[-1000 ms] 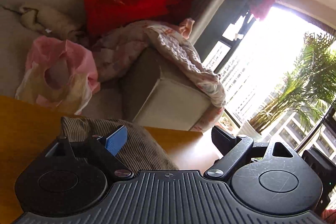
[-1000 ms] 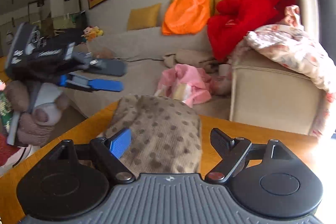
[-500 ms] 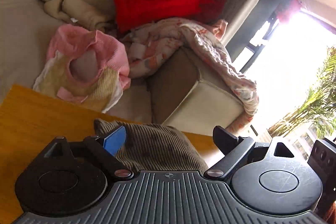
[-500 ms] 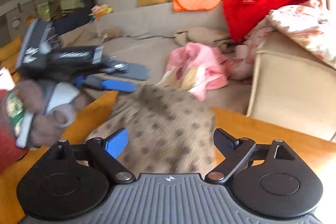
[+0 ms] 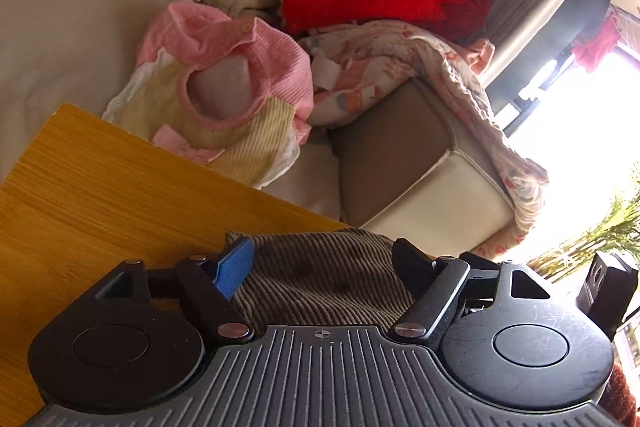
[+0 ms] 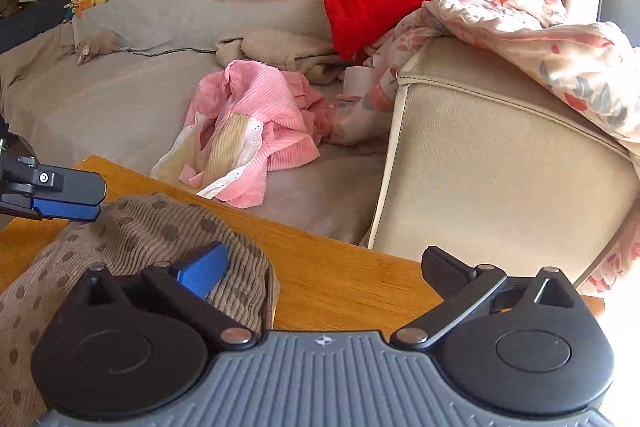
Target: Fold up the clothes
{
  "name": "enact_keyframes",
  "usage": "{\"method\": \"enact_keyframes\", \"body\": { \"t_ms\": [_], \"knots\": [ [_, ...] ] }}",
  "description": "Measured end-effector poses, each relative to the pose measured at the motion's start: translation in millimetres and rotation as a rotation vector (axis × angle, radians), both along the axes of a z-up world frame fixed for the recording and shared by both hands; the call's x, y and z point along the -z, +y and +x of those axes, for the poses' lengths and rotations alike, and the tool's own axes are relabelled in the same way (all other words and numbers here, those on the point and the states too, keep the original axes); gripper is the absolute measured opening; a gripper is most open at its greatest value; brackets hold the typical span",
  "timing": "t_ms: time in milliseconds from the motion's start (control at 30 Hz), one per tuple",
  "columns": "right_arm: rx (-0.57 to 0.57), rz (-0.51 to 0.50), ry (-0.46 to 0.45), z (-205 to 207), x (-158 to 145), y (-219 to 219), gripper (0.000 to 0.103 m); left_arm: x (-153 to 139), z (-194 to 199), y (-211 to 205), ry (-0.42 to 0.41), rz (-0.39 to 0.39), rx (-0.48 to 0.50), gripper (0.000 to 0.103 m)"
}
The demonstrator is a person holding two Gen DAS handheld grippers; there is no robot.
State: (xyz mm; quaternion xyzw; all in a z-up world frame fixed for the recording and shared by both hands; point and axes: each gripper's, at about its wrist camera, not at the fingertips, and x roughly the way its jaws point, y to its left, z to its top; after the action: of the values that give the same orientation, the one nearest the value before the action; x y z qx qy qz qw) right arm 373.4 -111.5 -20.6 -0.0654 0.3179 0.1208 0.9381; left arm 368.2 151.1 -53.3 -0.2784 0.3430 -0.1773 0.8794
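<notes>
A: On the tabletop (image 5: 100, 195), near its sofa-side edge, lies the brown spotted garment (image 6: 132, 235). My left gripper (image 5: 320, 259) has its jaws wide with the ribbed cloth lying between them; in the right view those same jaws look nearly flat at the garment's far left corner. The right gripper (image 6: 324, 267) stands wide too, its blue pad (image 6: 202, 269) over the garment's right edge, the other finger over bare wood.

B: So what makes this step go well?

A: I judge I'm either taking corners or letting a fold settle; I can't tell which. Either way, keep both grippers level with that edge so the cloth stays square.

B: Changed since a second ago?

A: The left gripper came down from above the garment to its corner, and the garment now lies flatter. The pink garment (image 5: 224, 99) hasn't moved from the sofa (image 6: 100, 99).
</notes>
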Motion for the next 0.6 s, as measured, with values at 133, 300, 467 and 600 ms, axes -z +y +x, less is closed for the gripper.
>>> {"method": "enact_keyframes", "body": {
  "t_ms": [133,300,467,600],
  "knots": [
    [0.012,0.063,-0.022,-39,-6,-15,0.103,-6,-22,11,0.019,0.097,-0.117,0.085],
    [0.028,0.145,-0.051,-88,-14,-35,0.103,-34,-113,-3,-0.11,0.164,-0.126,0.099],
    [0.022,0.163,-0.063,-172,-9,-49,0.103,-45,-208,-64,-0.172,0.381,-0.134,0.103],
    [0.024,0.182,-0.064,-222,-1,-55,0.103,-34,-254,-106,-0.198,0.557,-0.22,0.103]
  ]
}}
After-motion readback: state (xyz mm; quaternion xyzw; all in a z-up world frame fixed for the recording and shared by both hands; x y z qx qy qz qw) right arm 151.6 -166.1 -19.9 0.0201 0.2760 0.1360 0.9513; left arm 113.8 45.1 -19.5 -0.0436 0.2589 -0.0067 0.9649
